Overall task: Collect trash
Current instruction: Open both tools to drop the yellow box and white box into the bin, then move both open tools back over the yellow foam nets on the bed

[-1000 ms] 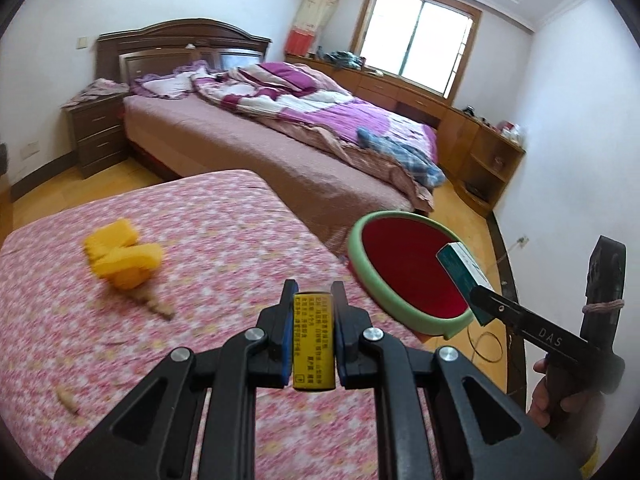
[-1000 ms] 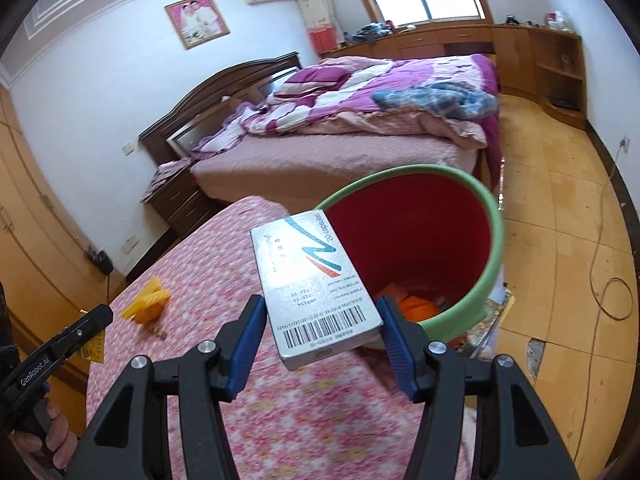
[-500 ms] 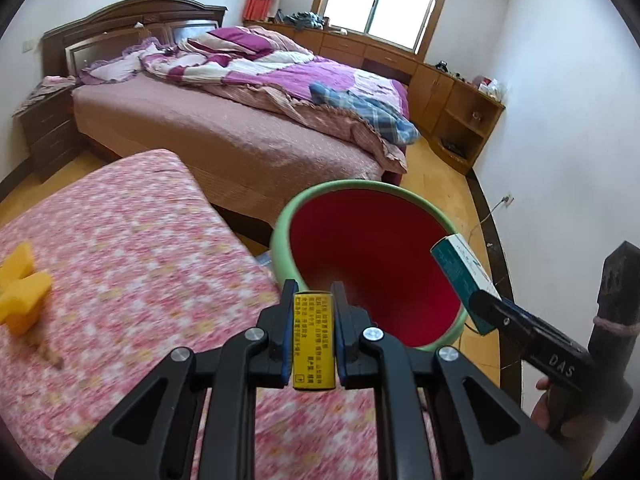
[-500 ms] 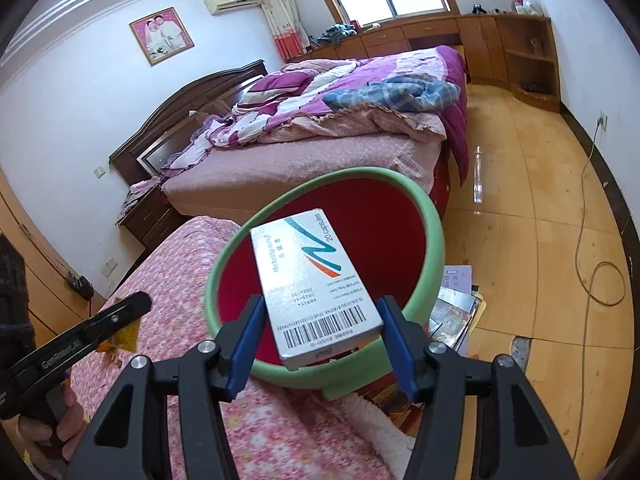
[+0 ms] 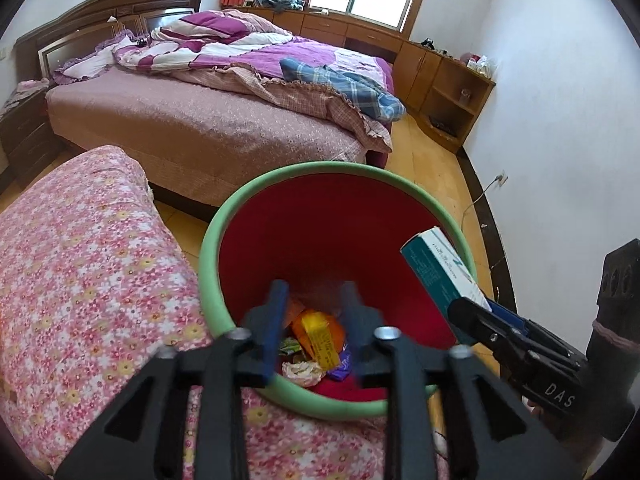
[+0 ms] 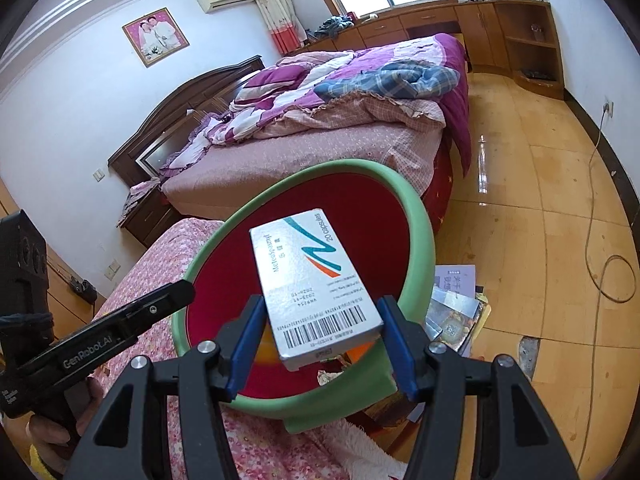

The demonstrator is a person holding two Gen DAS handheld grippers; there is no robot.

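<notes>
The red bin with the green rim (image 5: 432,204) stands on the floor against the edge of the flowered bedspread (image 5: 80,264), and both tools hang above its mouth. The left gripper (image 5: 314,320) sits directly over the bin's interior with its jaws opening and nothing between them; a small yellow box (image 5: 320,338) shows below and between the tips, tilted, among wrappers and crumpled paper at the bottom of the bin, though whether it has settled or is mid-fall cannot be told. The right gripper (image 6: 320,340) is clamped on a white medicine carton (image 6: 316,288) by its barcode end, the carton's long body jutting forward over the bin's opening. Judged risks: the carton is held at one end only, so on release it may pivot, strike the near rim and tumble onto the bedspread or onto the papers (image 6: 456,300) lying on the floor beside the bin. The two tools stand near each other over the same opening, and a careless move inward by either could knock the carton from its hold. The bin appears light, so a bump on the rim may tip it.
</notes>
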